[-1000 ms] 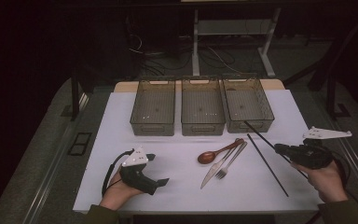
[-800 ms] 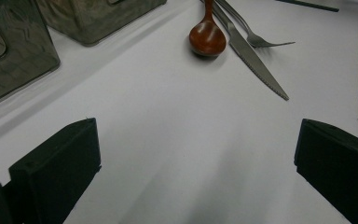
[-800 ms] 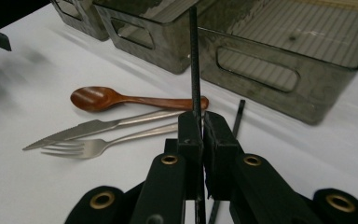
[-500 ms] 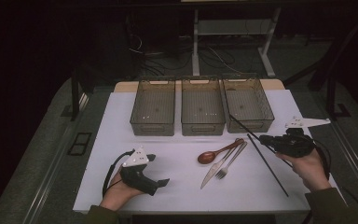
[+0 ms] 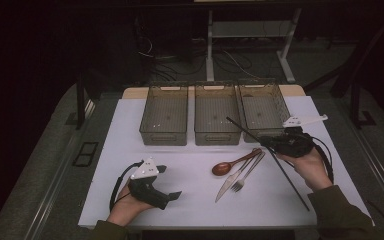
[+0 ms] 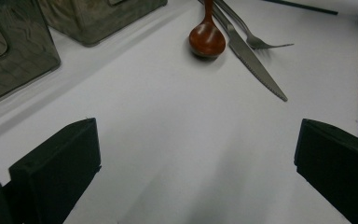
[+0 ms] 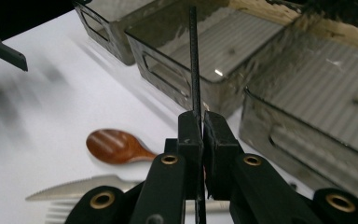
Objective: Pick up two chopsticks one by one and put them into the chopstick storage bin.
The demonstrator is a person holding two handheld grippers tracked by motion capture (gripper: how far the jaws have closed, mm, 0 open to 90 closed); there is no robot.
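My right gripper (image 5: pixel 269 141) is shut on a thin black chopstick (image 5: pixel 242 129), which sticks out up and to the left, just in front of the middle bin (image 5: pixel 217 134) and right bin (image 5: pixel 280 102). In the right gripper view the pads (image 7: pixel 190 133) pinch the chopstick (image 7: pixel 194 60) upright, and it points at a bin (image 7: pixel 223 46). A second chopstick (image 5: pixel 295 187) lies on the white table (image 5: pixel 130 145). A wooden spoon (image 5: pixel 228 166), a knife (image 5: pixel 232 182) and a fork (image 5: pixel 247 175) lie at the centre. My left gripper (image 5: pixel 167 182) rests open at the front left, nothing between its jaws.
A third empty bin (image 5: pixel 163 131) stands at the back left. In the left gripper view the spoon (image 6: pixel 207 41), knife (image 6: pixel 254 63) and fork (image 6: pixel 261 43) lie ahead of the wide-open jaws. The table edge runs close behind both hands.
My right gripper has moved left and away from the person, toward the bins, carrying the chopstick slightly higher. The left gripper and the cutlery have stayed put.
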